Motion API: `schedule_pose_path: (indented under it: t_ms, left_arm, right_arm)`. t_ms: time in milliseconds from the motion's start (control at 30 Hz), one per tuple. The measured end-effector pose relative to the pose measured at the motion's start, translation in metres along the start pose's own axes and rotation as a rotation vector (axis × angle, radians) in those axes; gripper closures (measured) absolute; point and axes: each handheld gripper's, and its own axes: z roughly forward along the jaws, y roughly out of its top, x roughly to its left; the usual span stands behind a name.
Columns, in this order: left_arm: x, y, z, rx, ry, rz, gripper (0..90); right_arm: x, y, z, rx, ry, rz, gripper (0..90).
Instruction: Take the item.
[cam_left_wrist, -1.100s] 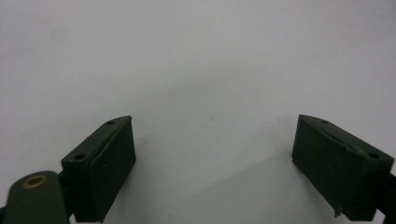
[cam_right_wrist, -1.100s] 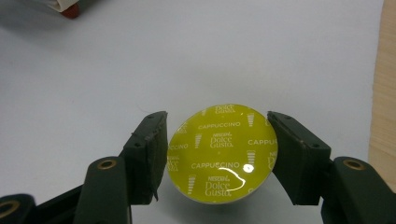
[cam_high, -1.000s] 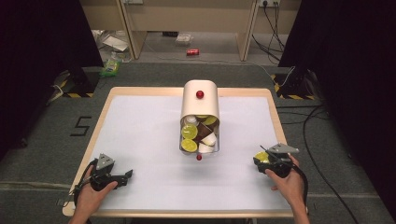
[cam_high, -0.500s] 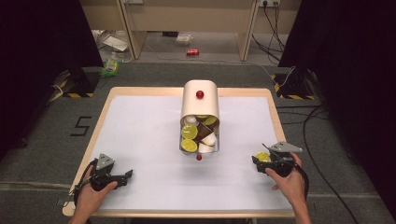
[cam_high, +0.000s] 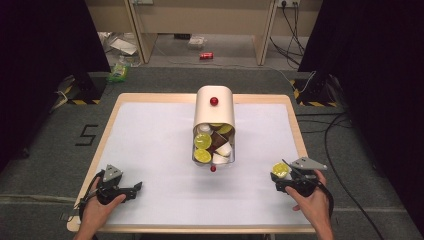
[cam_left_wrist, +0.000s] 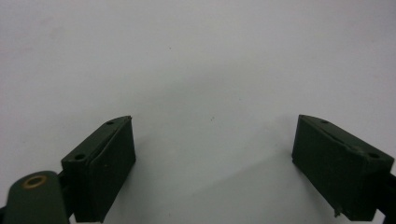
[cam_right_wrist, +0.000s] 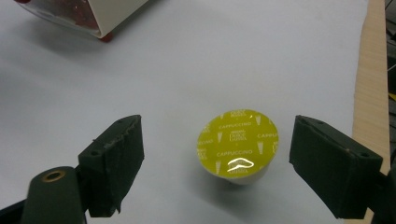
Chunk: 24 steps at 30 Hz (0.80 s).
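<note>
A coffee capsule (cam_right_wrist: 237, 147) with a yellow-green foil lid marked CAPPUCCINO stands upright on the white tabletop (cam_high: 150, 145), close to the right edge and toward the near right corner, and it shows in the high view too (cam_high: 280, 170). The right gripper (cam_right_wrist: 217, 170) sits around it with its jaws spread wide, one on each side, neither one touching the capsule, and the person's right hand (cam_high: 312, 200) holds the tool from the near edge. Out in the middle of the tabletop lies a white holder (cam_high: 214, 125) on its side, a red knob on its rounded top, its open end facing the near edge and packed with more capsules, yellow-green, brown and white. Over by the near left corner, the left gripper (cam_high: 131, 189) rests in the person's left hand (cam_high: 95, 212); in its own view its jaws are wide apart over bare white surface.
</note>
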Motion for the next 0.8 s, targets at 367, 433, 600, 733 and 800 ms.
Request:
schedule_pose_path:
  t_ms: [367,433,600,733,800]
  left_arm:
    - [0.000,0.000,0.000,0.000,0.000,0.000,12.4]
    - [0.000,0.000,0.000,0.000,0.000,0.001,12.4]
    - [0.000,0.000,0.000,0.000,0.001,0.001,12.4]
    - [0.000,0.000,0.000,0.000,0.001,0.001,12.4]
    - [0.000,0.000,0.000,0.000,0.001,0.001,12.4]
  right_arm:
    - [0.006,-0.014,-0.008,0.016,-0.011,0.000,17.7]
    - [0.008,-0.017,-0.010,0.020,-0.013,0.003,17.7]
    - [0.009,-0.027,-0.013,0.028,-0.016,0.000,17.7]
    - [0.008,-0.031,-0.014,0.037,-0.021,0.003,17.6]
    - [0.008,-0.035,-0.016,0.045,-0.020,0.005,17.5]
